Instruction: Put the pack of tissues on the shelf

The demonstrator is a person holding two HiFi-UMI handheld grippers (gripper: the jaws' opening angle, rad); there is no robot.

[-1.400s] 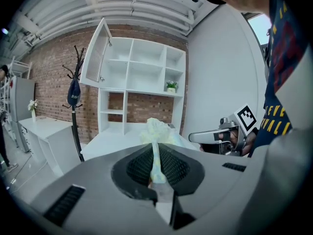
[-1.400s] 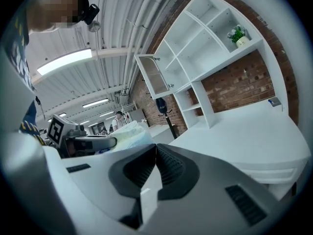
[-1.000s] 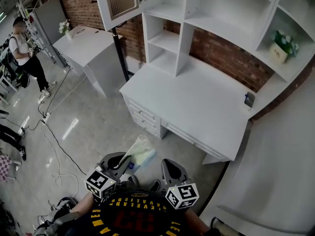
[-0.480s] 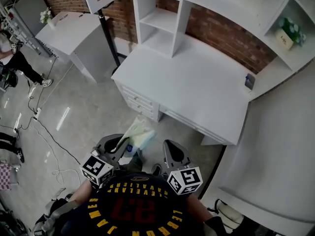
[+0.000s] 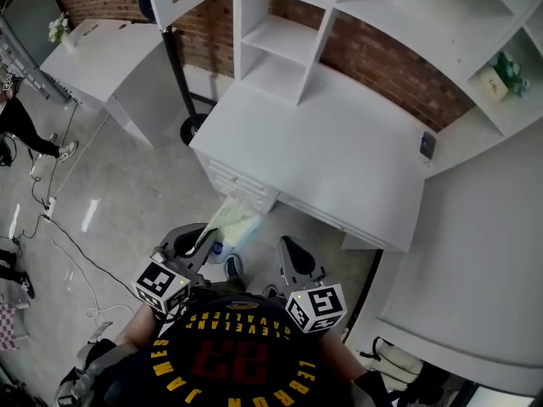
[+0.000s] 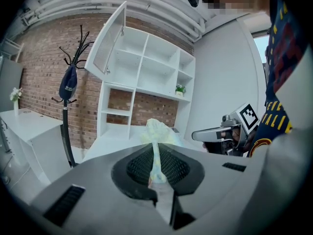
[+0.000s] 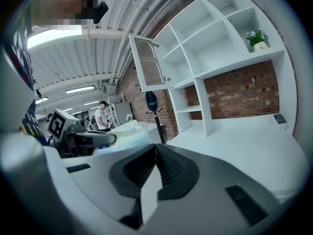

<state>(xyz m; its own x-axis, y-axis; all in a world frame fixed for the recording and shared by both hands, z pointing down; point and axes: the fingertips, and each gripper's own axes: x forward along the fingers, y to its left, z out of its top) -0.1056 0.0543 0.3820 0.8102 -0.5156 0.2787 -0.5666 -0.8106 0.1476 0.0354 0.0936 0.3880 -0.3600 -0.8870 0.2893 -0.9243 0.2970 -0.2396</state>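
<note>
The pack of tissues [image 5: 235, 221] hangs in the air just short of the white desk's [image 5: 339, 142] front edge. The left gripper [image 5: 206, 239] pinches it by a thin fold of wrapper. The right gripper [image 5: 287, 246] is beside it, jaws pressed together on nothing. This looks like the carry toward the shelf unit [image 5: 284, 53] at the desk's back. Next the pack must be lifted over the desk into an open compartment, with a firm grip, since only soft wrapping is held.
</note>
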